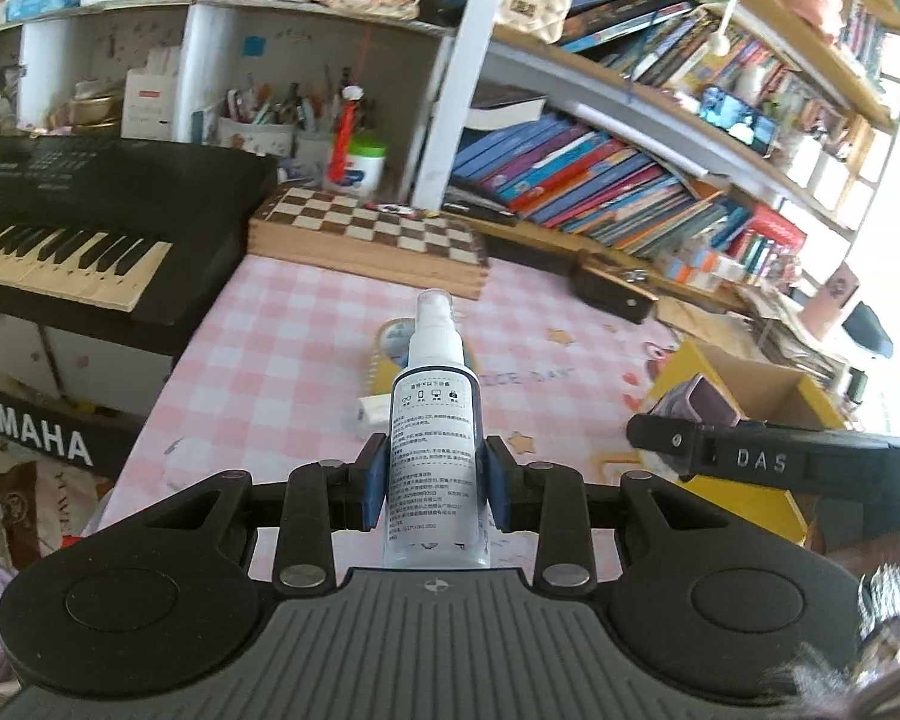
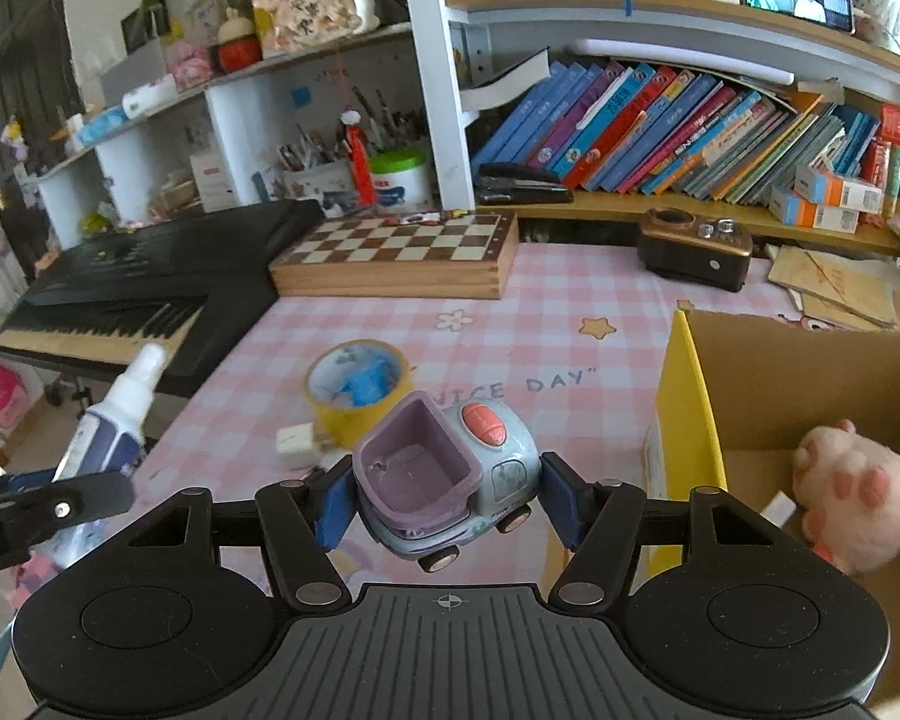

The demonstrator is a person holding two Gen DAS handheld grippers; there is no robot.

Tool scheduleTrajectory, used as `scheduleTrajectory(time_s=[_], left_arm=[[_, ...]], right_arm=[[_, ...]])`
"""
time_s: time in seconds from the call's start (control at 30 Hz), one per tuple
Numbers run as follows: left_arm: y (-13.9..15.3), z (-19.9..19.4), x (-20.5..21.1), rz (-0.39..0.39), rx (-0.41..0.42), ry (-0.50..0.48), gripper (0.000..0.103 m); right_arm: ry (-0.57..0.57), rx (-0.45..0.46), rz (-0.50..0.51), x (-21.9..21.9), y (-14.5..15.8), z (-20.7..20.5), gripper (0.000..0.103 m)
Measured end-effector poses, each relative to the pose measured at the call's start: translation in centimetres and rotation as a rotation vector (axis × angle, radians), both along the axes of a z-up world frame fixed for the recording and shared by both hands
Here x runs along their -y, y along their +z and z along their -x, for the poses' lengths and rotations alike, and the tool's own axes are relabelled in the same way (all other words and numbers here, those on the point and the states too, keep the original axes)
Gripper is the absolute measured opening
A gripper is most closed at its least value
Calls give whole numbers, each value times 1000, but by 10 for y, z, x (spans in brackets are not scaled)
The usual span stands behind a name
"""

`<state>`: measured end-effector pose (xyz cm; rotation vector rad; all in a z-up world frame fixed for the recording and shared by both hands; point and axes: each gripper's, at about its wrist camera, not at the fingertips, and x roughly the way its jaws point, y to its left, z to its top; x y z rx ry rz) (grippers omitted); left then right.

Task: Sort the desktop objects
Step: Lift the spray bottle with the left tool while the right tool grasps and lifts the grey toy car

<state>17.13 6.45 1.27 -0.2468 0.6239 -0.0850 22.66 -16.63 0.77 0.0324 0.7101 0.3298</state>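
My left gripper (image 1: 433,480) is shut on a white spray bottle (image 1: 435,444) and holds it upright above the pink checked tablecloth (image 1: 282,348). My right gripper (image 2: 447,501) is shut on a blue and purple toy car (image 2: 450,480), held above the desk to the left of a yellow cardboard box (image 2: 690,414). A pink plush toy (image 2: 852,492) lies inside the box. A yellow tape roll (image 2: 360,390) and a small white charger (image 2: 297,441) lie on the cloth. The bottle also shows in the right wrist view (image 2: 114,426), the toy car in the left wrist view (image 1: 702,402).
A wooden chess board box (image 2: 396,258) stands at the back. A black Yamaha keyboard (image 1: 78,222) lies at the left. A brown radio (image 2: 696,252) sits at the back right. Bookshelves (image 2: 660,126) line the back, with papers (image 2: 840,282) at the right.
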Motion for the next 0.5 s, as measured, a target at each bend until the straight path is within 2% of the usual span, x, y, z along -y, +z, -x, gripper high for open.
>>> scheduleTrajectory(time_s=[0.5], left_arm=[[-4,79,2,41,-23,-82,30]], right_arm=[[-32,-56,-34,5,-2,101,64]])
